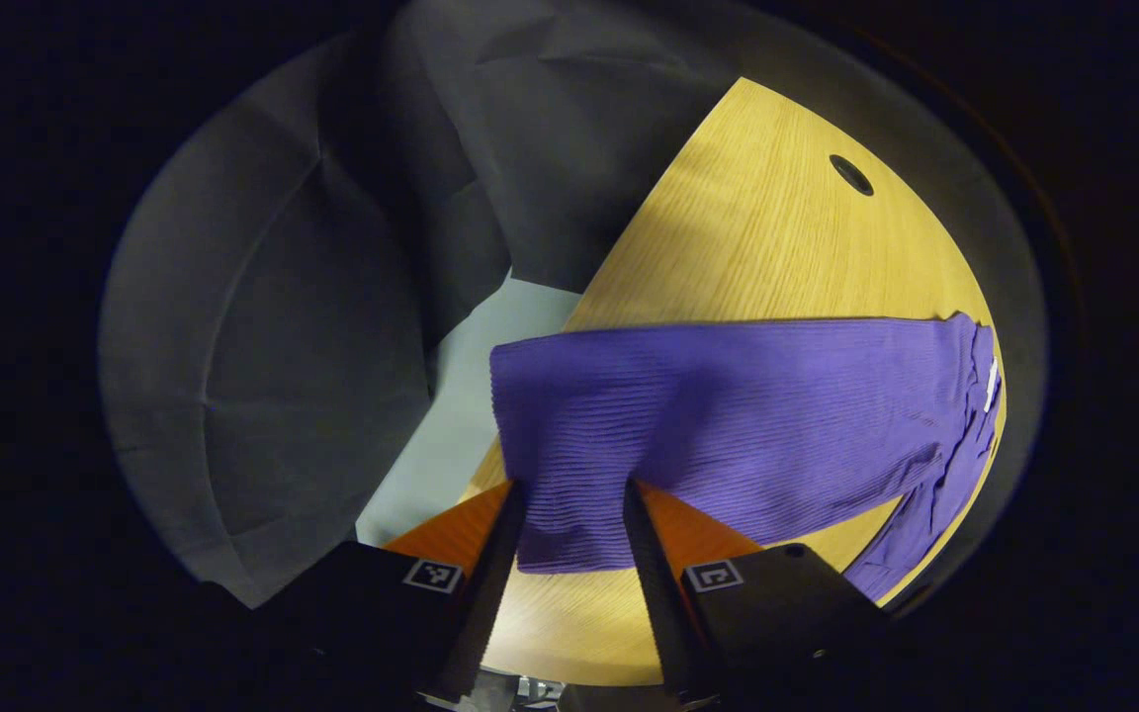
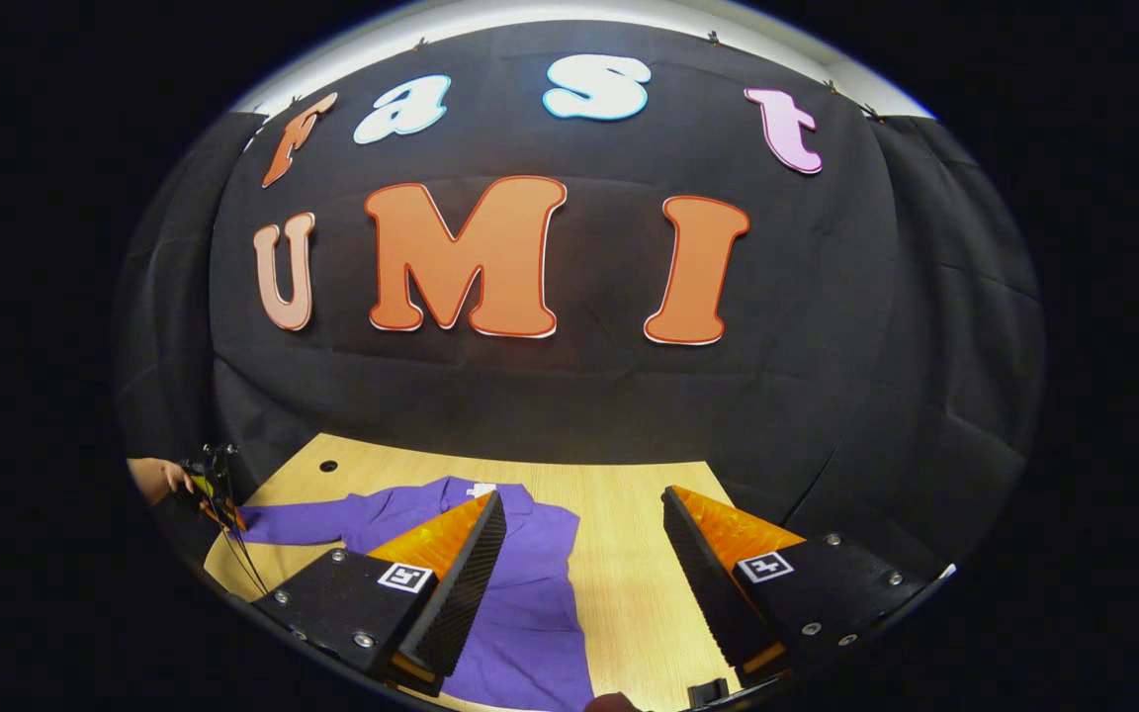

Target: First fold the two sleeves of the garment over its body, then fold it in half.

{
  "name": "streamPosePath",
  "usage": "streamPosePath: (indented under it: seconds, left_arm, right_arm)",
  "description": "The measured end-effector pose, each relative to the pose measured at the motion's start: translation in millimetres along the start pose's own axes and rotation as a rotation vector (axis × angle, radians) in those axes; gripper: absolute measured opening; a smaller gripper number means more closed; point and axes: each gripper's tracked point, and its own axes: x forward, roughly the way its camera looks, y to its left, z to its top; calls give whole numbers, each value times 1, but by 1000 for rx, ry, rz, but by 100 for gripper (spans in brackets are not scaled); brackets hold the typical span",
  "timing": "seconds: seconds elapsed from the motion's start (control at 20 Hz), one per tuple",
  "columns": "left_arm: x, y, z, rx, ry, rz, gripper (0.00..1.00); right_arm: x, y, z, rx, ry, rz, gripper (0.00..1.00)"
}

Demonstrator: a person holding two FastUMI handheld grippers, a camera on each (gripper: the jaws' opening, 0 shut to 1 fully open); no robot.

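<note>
Purple sweater spread on the wooden table, one sleeve end lying between the left tongs.

In the left gripper view, the left gripper (image 1: pixel 574 524) has its jaws set to either side of the cuff end of the ribbed purple sleeve (image 1: pixel 728 415), which runs away from them across the table (image 1: pixel 777 227); whether the fingers actually press the cloth I cannot tell (the gap looks about as wide as the cuff). In the right gripper view, the right gripper (image 2: pixel 584 554) hangs wide open above the purple sweater (image 2: pixel 530 613), holding nothing, the body of it lying under its left finger. Far off to its left a hand (image 2: pixel 159 480) holds the other gripper at the sleeve's tip.
</note>
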Motion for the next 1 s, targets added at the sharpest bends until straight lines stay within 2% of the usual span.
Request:
streamPosePath:
  seconds: [0.15, 0.3, 0.35, 0.4, 0.45, 0.5, 0.55, 0.75, 1.0]
  left_arm:
    - [0, 2, 1, -2, -10, 2, 62]
    - [3, 4, 4, 5, -19, 0, 52]
    - [3, 4, 5, 10, -25, -1, 41]
    - [2, 3, 7, 11, -32, -5, 39]
    - [2, 1, 7, 12, -38, -10, 27]
    - [1, -2, 8, 11, -41, -17, 21]
    - [0, -4, 8, 14, -47, -30, 10]
    - [-25, -17, 18, 69, -115, -36, 6]
    - [-93, -63, 22, 196, -209, -101, 5]
  right_arm:
    - [-2, -4, -13, -11, 22, -3, 96]
    - [-3, -5, -26, -2, 48, 3, 96]
    - [-4, -8, -30, -1, 53, 1, 96]
    - [-4, -9, -32, -1, 56, 4, 96]
    - [-4, -11, -34, 1, 61, 3, 96]
    - [-4, -12, -35, 4, 63, 6, 96]
    - [-4, -13, -35, 6, 65, 7, 96]
    - [-2, -18, -34, 16, 56, 22, 96]
    - [4, -23, -25, 37, 17, 46, 96]
